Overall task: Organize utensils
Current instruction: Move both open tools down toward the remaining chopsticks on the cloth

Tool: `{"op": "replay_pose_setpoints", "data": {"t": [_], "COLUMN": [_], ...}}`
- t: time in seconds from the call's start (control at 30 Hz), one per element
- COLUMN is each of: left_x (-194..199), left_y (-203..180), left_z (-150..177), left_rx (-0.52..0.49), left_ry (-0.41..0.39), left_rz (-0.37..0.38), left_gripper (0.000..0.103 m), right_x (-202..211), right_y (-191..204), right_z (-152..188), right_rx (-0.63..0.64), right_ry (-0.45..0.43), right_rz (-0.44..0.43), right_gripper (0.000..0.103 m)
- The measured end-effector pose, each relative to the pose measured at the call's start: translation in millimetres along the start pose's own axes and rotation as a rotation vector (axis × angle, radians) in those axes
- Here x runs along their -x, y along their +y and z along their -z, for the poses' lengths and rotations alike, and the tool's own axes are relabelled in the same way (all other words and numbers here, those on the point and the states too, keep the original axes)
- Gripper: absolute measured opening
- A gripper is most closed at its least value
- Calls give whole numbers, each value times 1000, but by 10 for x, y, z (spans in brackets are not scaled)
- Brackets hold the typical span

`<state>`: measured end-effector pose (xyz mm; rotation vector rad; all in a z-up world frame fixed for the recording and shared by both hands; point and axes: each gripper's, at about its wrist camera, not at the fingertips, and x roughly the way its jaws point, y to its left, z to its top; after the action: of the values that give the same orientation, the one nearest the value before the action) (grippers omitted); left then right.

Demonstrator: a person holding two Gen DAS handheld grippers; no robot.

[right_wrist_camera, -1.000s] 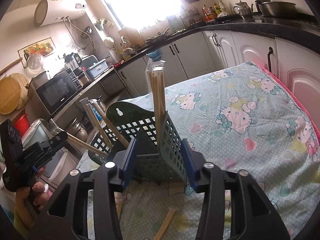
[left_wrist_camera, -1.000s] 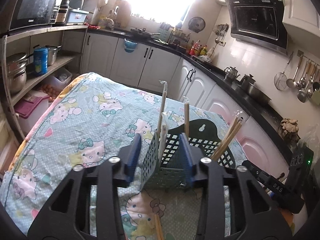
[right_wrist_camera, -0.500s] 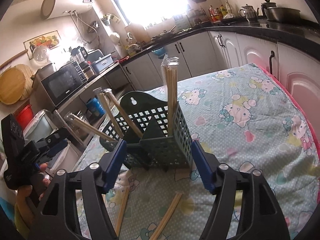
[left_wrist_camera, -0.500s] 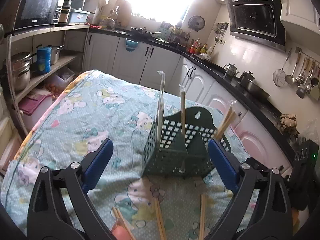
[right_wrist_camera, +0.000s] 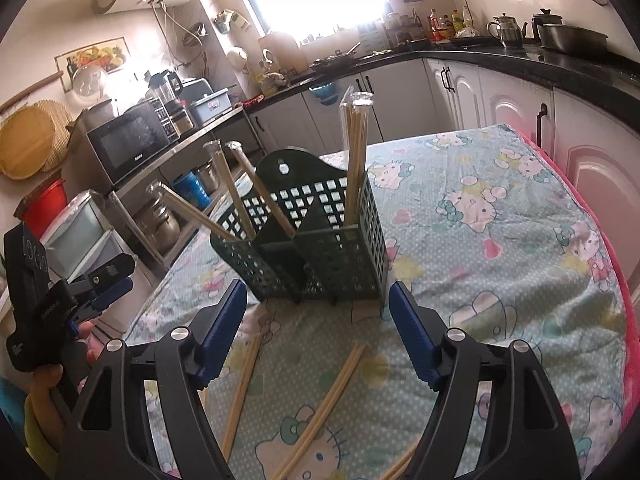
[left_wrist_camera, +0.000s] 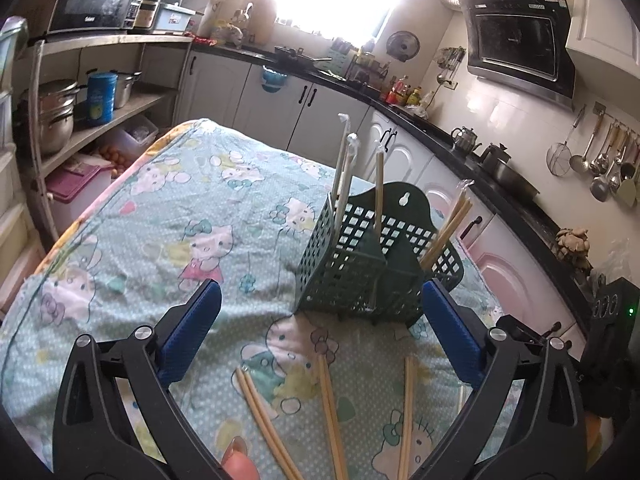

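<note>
Both hand-held grippers, left [left_wrist_camera: 320, 336] and right [right_wrist_camera: 316, 316], had just been opening and stood spread with nothing between the jaws; the green basket [left_wrist_camera: 360, 276] stood upright on the worktop's patterned cloth [left_wrist_camera: 160, 216], holding wrapped chopsticks [right_wrist_camera: 354, 160]; loose chopsticks [left_wrist_camera: 332, 412] lay nearer.

Both cameras ride just behind their own fingers and look forward and down over the patterned tablecloth [left_wrist_camera: 168, 208]. The left wrist view faces the green utensil basket [left_wrist_camera: 360, 276] from near, slightly to its left; the right wrist view meets the same basket [right_wrist_camera: 320, 256] from the opposite corner. Both share the basket, loose chopsticks [right_wrist_camera: 332, 396] and window counter.
</note>
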<state>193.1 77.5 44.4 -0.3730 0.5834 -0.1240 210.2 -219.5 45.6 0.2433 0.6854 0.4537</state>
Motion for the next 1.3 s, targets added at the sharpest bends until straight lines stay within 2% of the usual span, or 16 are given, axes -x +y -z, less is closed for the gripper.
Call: {"op": "replay_pose_setpoints", "data": {"t": [0.67,0.93,1.2,1.3], "left_x": [6,-6,-65,-113], "left_y": [163,283,384,417], "left_z": [449,626,796,856], "left_rx": [-9,-15,-35,-30], "left_ry": [89,112,140,164], "left_rz": [-12,-41,-112,-111], "left_gripper": [91,91,91,91], "right_x": [-84,-183,-348,-421], "right_y": [149,204,292,289], "right_z": [420,553,651,670], "right_rx": [71,89,135,138], "right_ry": [91,125,133,141], "right_rz": [27,38,103,123], "right_gripper": [71,71,71,71]}}
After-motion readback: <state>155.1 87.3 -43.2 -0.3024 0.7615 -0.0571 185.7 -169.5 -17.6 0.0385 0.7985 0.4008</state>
